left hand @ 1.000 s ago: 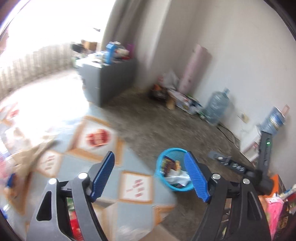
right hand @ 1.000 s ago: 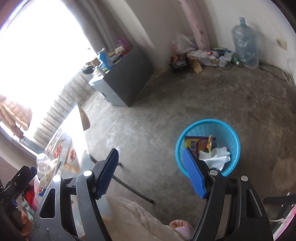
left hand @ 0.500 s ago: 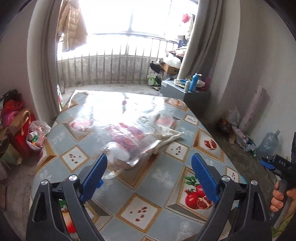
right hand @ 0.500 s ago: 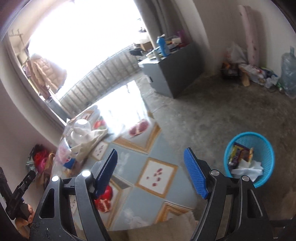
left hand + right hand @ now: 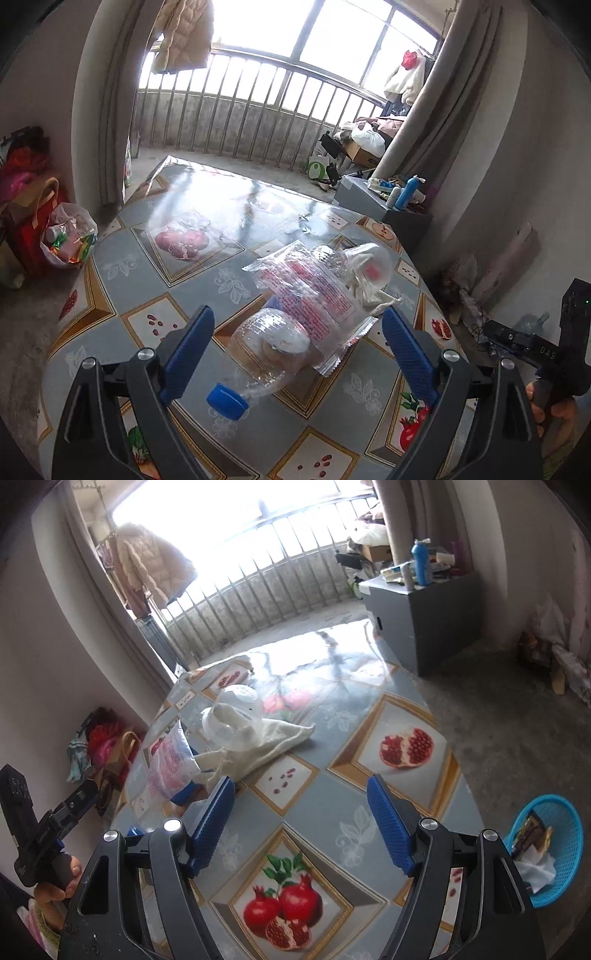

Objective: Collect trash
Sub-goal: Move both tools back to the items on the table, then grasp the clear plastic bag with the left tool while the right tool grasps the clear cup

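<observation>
A clear plastic bottle (image 5: 266, 347) with a blue cap (image 5: 227, 400) lies on the patterned table (image 5: 155, 280). A clear wrapper with red print (image 5: 310, 291) rests on it, and behind them sit a white cloth (image 5: 269, 738) and a clear plastic cup (image 5: 232, 716). My left gripper (image 5: 295, 317) hovers open over the bottle, its pads apart from it. My right gripper (image 5: 300, 782) stands open above bare tablecloth, to the right of the cloth, nothing between its fingers. A blue bin (image 5: 565, 834) holding trash stands on the floor right of the table.
A grey cabinet (image 5: 436, 616) with bottles on top stands beyond the table's far right. A plastic bag of rubbish (image 5: 68, 236) and red bags (image 5: 22, 184) lie on the floor left of the table. A balcony railing (image 5: 236, 122) is behind. A hand holds each gripper's handle.
Both views have swung from the floor and blue bin round to the table. The left gripper has come close over the bottle and wrapper, its jaws a little wider.
</observation>
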Available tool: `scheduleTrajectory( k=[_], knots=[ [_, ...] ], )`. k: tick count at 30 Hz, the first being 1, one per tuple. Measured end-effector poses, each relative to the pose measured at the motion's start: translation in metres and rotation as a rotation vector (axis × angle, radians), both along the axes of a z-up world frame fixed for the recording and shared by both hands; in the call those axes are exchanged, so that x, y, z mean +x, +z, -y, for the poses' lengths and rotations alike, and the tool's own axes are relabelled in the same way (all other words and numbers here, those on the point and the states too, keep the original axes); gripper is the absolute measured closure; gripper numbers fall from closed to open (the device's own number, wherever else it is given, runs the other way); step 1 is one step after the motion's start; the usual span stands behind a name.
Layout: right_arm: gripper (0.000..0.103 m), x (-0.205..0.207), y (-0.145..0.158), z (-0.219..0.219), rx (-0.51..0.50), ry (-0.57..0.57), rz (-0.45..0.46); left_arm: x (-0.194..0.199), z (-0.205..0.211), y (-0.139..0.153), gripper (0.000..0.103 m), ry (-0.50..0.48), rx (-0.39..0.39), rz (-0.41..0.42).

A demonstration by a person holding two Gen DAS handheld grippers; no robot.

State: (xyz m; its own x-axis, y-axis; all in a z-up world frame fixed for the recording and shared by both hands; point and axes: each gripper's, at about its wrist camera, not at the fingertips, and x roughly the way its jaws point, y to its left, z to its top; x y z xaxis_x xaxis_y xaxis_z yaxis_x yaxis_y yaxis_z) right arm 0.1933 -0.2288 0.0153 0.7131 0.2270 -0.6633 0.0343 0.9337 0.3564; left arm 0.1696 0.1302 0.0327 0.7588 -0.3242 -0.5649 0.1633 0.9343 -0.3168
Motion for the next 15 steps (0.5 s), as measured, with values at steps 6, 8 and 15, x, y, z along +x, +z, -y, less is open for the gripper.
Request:
scheduleTrajectory(
  k=[6,8,15],
  knots=[
    [0.032,0.024,-0.007,-0.03,0.039,0.088,-0.022,0.02,-0.01,-0.013,0.017,-0.018,-0.037,-0.028],
    [0.032,0.031,-0.009,-0.037,0.026,0.107,-0.024,0.031,-0.011,-0.017,0.02,-0.028,-0.05,-0.043],
    [0.032,0.071,0.006,-0.053,-0.015,0.175,0.007,0.081,-0.015,-0.036,0.028,-0.058,-0.169,-0.184]
  ],
)
